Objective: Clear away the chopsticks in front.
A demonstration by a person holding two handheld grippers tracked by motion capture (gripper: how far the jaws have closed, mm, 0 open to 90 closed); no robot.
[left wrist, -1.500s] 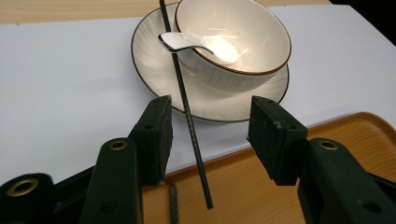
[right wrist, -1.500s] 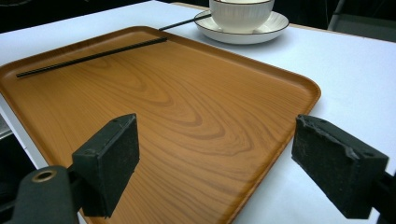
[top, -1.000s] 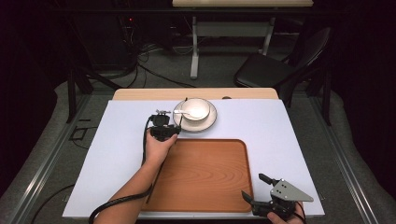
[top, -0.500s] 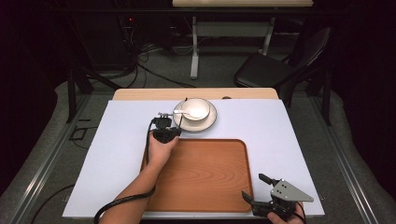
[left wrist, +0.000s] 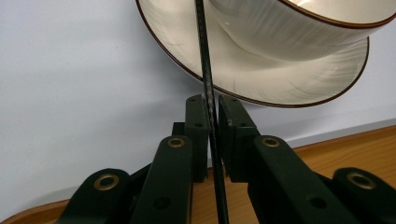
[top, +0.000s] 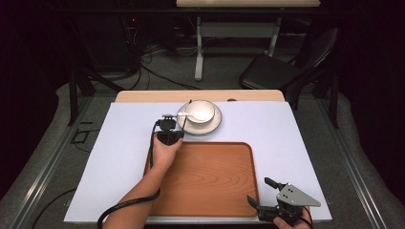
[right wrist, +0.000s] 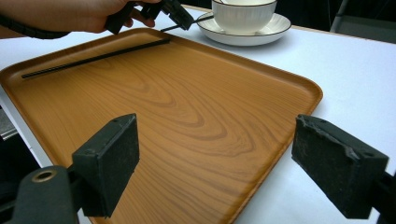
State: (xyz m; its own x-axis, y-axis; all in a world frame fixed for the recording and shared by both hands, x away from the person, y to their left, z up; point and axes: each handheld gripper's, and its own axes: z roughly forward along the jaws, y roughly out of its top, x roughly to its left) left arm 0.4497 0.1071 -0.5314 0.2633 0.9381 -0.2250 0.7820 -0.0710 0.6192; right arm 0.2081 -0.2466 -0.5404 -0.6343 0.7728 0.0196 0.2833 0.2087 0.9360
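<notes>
My left gripper [left wrist: 212, 105] is shut on a thin black chopstick [left wrist: 203, 56], its jaws having just been closing on it. The stick runs up from the pads across a white saucer [left wrist: 280, 79] and the bowl [left wrist: 289, 28] standing on it. From above, the left gripper [top: 175, 128] sits at the far left corner of the wooden tray [top: 205, 176], just left of the saucer [top: 215, 125]. A second black chopstick [right wrist: 93, 58] lies on the tray [right wrist: 187, 107]. My right gripper [right wrist: 224, 158] stands open and holds nothing, at the tray's near right corner [top: 259, 190].
A white spoon [top: 188, 115] rests in the bowl [top: 200, 113]. The tray lies on a white mat [top: 296, 143] that covers the table. Behind the table a black chair [top: 277, 71] and a table frame stand on the floor.
The left gripper's tip looks narrower now, drawn in on the chopstick beside the saucer. Both hands stay about where they were.
</notes>
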